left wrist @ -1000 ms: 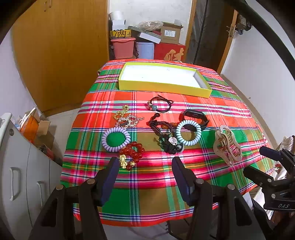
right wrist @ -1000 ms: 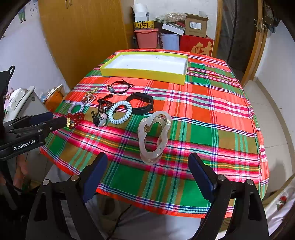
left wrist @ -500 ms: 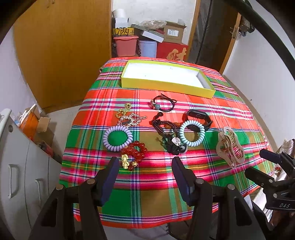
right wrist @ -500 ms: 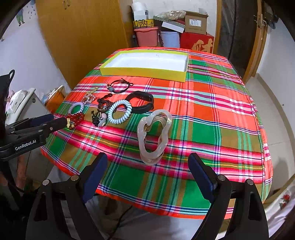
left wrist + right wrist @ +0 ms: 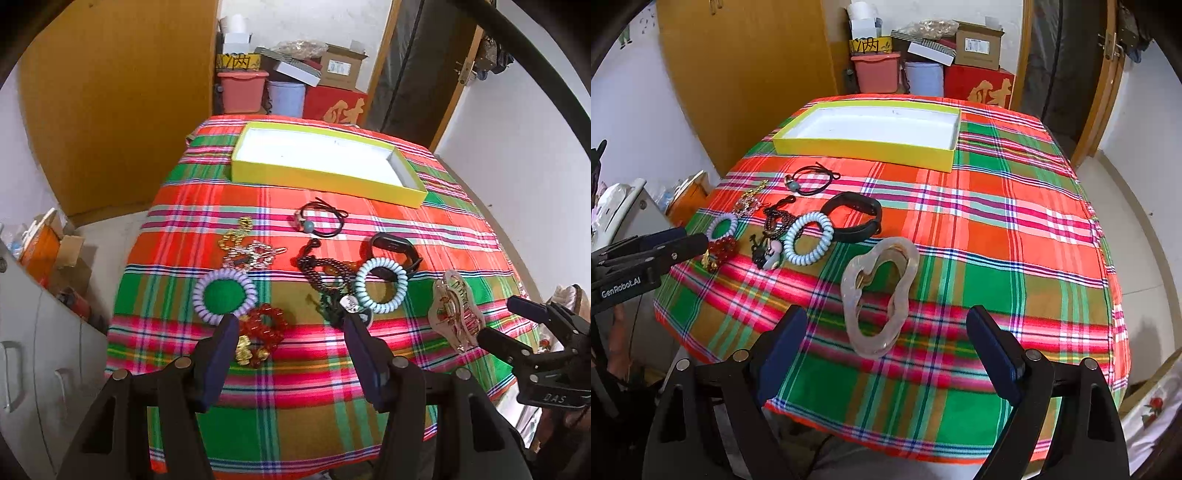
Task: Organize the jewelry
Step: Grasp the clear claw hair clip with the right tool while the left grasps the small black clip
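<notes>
Jewelry lies on a plaid tablecloth [image 5: 295, 387]. A yellow box [image 5: 325, 173] with a white, empty inside stands at the far end. My left gripper [image 5: 290, 343] is open and empty, just above the near edge of a red bead bracelet [image 5: 264, 326], with a lilac coil band [image 5: 224, 295], a dark bead string [image 5: 325, 269] and a pale blue coil band [image 5: 380, 290] beyond. My right gripper [image 5: 886, 347] is open and empty, over the near end of a pearly hair claw [image 5: 879, 291]. A black wristband [image 5: 855, 218] lies further in.
A gold chain piece [image 5: 247, 247] and a black cord bracelet [image 5: 321, 221] lie towards the box. Storage boxes and tubs [image 5: 288, 88] stand behind the table, a wooden wardrobe [image 5: 118, 103] at left, white cabinets [image 5: 40, 362] at near left.
Both grippers have moved forward and lower towards the table. The left now reaches the red bead bracelet, the right reaches the hair claw. Nothing on the cloth has moved.
</notes>
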Demonstrator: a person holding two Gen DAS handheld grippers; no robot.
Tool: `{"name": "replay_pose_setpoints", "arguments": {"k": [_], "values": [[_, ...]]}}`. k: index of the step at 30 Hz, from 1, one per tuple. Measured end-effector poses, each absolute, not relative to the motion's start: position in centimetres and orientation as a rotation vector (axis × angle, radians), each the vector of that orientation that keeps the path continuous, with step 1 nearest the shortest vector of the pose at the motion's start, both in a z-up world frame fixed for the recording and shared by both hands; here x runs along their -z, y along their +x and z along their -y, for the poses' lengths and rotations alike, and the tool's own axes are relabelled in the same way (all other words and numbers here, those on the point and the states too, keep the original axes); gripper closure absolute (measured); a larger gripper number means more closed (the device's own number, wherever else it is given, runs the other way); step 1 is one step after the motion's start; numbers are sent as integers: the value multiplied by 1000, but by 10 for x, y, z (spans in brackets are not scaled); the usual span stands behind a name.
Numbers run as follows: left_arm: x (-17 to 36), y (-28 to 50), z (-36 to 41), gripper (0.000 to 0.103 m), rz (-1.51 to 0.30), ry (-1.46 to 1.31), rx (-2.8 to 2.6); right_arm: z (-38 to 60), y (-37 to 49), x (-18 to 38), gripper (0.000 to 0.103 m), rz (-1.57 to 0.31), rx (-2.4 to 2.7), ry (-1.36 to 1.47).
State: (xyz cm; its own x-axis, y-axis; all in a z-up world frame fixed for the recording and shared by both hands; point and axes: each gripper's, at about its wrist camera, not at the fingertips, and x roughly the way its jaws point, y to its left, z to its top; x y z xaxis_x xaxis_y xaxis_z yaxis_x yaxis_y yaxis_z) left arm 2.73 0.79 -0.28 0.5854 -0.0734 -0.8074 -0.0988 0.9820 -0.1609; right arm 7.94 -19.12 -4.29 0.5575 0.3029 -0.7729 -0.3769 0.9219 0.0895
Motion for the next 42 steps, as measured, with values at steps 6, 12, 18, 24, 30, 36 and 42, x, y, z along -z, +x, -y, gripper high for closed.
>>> {"name": "replay_pose_setpoints", "arguments": {"k": [6,12,18,24,30,36,42], "values": [[13,41,0,44,-976,-201,24,187,92,51,21,-917,-398,-95],[23,53,7,44,-1005,-211,59,183,104,64,32,-964,-403,-93],[32,63,9,44,-1036,-242,94,180,108,70,55,-992,-413,-99],[40,71,16,44,-1064,-253,124,182,109,71,58,-998,-409,-91],[48,81,24,44,-1076,-240,129,184,107,70,59,-995,-406,-90],[48,81,32,64,-1071,-190,115,186,105,69,59,-990,-407,-91],[43,74,30,73,-1049,-213,127,188,98,66,59,-982,-407,-89]]}}
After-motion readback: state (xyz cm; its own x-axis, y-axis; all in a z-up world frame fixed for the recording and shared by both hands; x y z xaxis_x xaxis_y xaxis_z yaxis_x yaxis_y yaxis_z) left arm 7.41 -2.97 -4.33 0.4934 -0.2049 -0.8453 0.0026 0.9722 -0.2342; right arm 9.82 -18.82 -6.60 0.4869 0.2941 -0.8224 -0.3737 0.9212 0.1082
